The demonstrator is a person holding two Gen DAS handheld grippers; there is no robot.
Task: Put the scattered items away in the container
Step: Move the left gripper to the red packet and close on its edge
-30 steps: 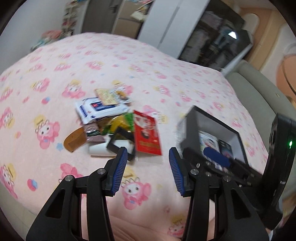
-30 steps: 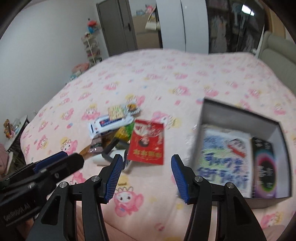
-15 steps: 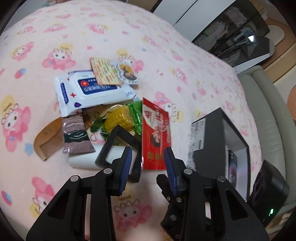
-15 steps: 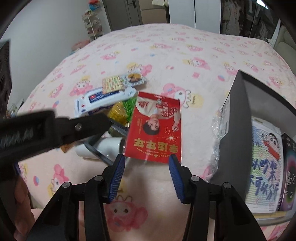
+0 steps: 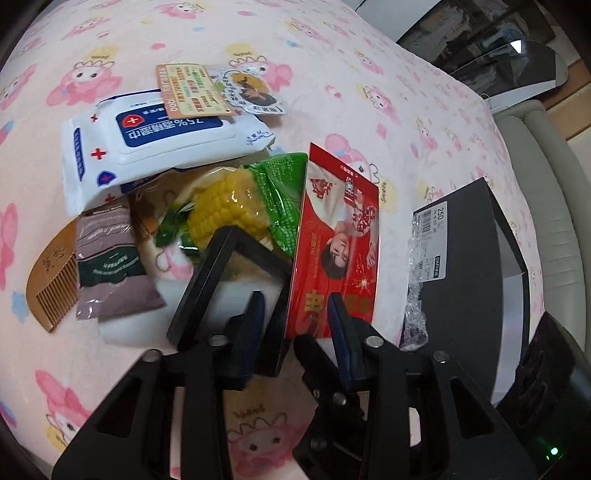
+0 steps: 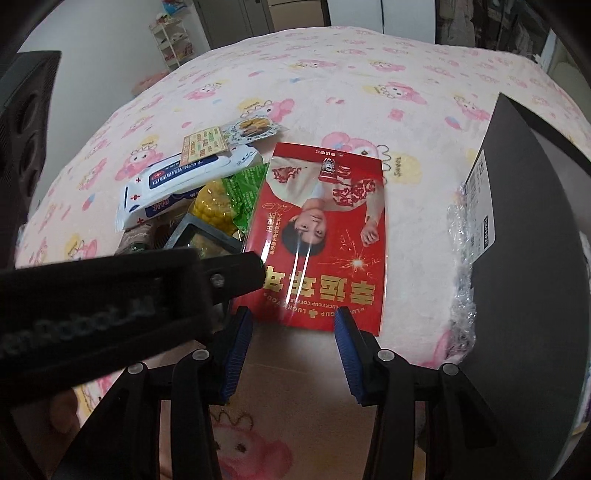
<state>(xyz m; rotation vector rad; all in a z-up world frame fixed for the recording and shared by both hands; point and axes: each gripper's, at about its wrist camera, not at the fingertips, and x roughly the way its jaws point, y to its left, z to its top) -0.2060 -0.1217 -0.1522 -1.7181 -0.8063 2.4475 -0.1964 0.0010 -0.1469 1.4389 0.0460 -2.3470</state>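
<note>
both hand-held grippers have dropped toward the red packet [image 6: 321,236], the left hand-held gripper [image 5: 295,325] narrowing around its lower edge without clearly clamping, the right hand-held gripper [image 6: 291,332] released, narrowing just short.

Bed cover [image 6: 369,85]: pink, printed with cartoon characters.
Sofa [image 5: 546,155]: pale, just beside the bed at right.
Shelf rack [image 6: 171,40]: white, by the far wall.
Cabinet doors [image 6: 236,14]: grey, beyond the bed.
</note>
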